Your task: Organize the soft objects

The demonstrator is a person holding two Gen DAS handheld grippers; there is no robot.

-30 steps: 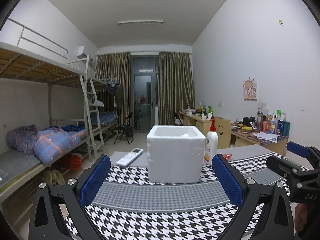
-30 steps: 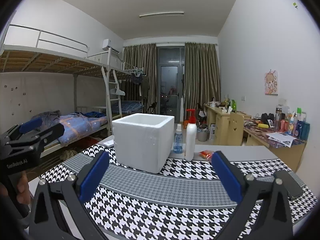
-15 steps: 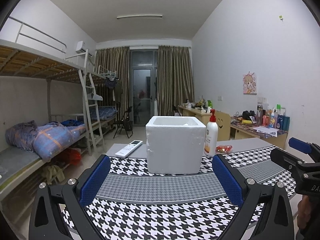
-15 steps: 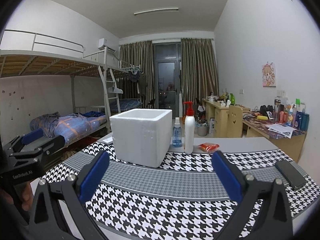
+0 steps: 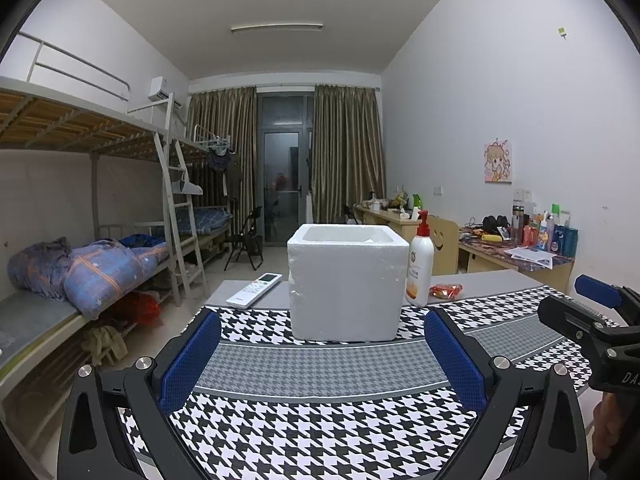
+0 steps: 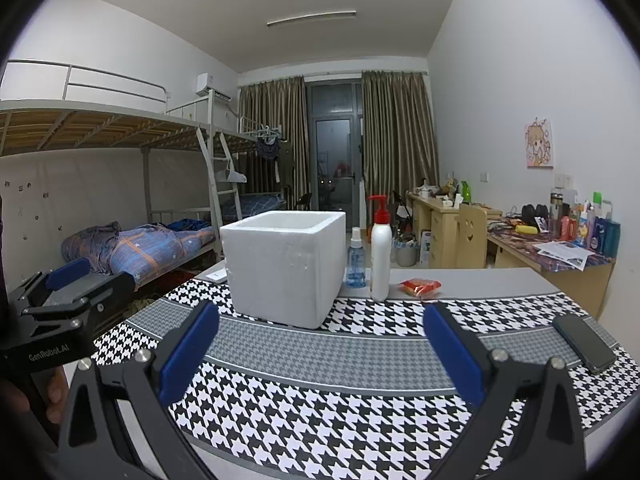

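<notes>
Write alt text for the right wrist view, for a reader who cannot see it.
An open right gripper, holding nothing, hovers over a houndstooth cloth facing a white foam box. Right of the box stand a small spray bottle and a white pump bottle, then a red packet; a dark phone lies far right.

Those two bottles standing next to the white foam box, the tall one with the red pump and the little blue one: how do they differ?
The pump bottle is tall, opaque white, with a red pump head. The spray bottle is much shorter, see-through blue, with a clear cap. The spray bottle stands nearer the foam box; the pump bottle is on its far side, toward the red packet. Both stand upright on the table.
</notes>
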